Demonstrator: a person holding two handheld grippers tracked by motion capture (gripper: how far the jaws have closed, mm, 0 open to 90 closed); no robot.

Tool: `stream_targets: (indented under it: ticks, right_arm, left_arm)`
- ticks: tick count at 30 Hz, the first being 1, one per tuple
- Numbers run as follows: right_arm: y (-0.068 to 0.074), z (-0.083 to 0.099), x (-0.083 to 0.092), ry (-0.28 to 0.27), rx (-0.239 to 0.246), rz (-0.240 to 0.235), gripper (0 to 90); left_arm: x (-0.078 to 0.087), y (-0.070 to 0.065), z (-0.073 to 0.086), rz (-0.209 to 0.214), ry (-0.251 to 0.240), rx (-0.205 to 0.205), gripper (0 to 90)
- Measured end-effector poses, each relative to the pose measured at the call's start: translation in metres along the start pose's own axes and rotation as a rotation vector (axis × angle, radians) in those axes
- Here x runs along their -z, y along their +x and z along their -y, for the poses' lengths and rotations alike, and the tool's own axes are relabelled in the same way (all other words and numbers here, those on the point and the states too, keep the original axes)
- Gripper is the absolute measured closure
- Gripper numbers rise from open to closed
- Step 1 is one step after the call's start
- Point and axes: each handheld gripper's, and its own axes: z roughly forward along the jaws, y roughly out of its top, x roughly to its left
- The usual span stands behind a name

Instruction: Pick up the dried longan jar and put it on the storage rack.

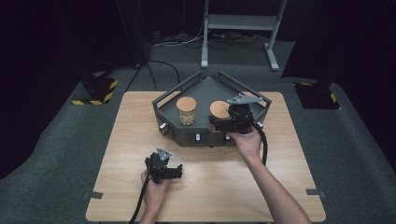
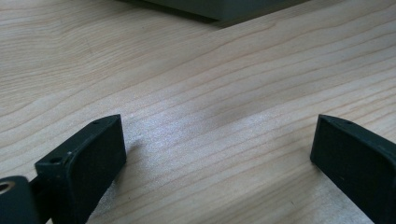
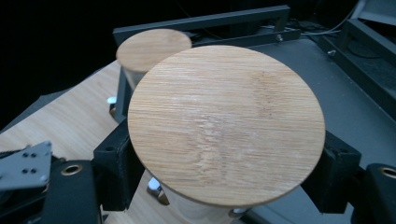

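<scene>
Two glass jars with round bamboo lids are at a dark grey framed tray (image 1: 164,103) at the table's far side. The left jar (image 1: 186,111) stands in the tray and holds pale nuts. My right gripper (image 1: 218,123) is shut on the second jar (image 1: 219,108), gripping its body just under the lid at the tray's front. In the right gripper view that jar's lid (image 3: 226,123) spreads over both jaws of my right gripper (image 3: 224,161), and the other jar (image 3: 152,46) stands behind it. My left gripper (image 1: 175,171) rests low over the bare wood, open (image 2: 217,135), with nothing between its jaws.
The tray has raised bars around its rim (image 3: 201,21) and small knobs (image 1: 198,137) on its front wall. The wooden table (image 1: 116,154) is bare around my left gripper. A metal stand (image 1: 240,23) is on the floor beyond the table.
</scene>
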Motion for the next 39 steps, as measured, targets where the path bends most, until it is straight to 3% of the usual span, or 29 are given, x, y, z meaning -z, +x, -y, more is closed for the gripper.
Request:
stream_targets:
  ticks: [12, 23, 39]
  right_arm:
    - [-0.001, -0.014, -0.016, 0.020, -0.047, 0.078, 25.2]
    - [0.006, -0.022, -0.041, 0.072, -0.036, 0.149, 25.2]
    - [0.009, -0.018, -0.066, 0.101, -0.061, 0.178, 25.2]
  left_arm:
    - [0.000, 0.000, 0.000, 0.000, -0.001, 0.002, 3.2]
    - [0.000, 0.000, 0.000, -0.001, -0.001, -0.001, 3.2]
    - [0.000, 0.000, 0.000, -0.001, -0.001, -0.001, 3.2]
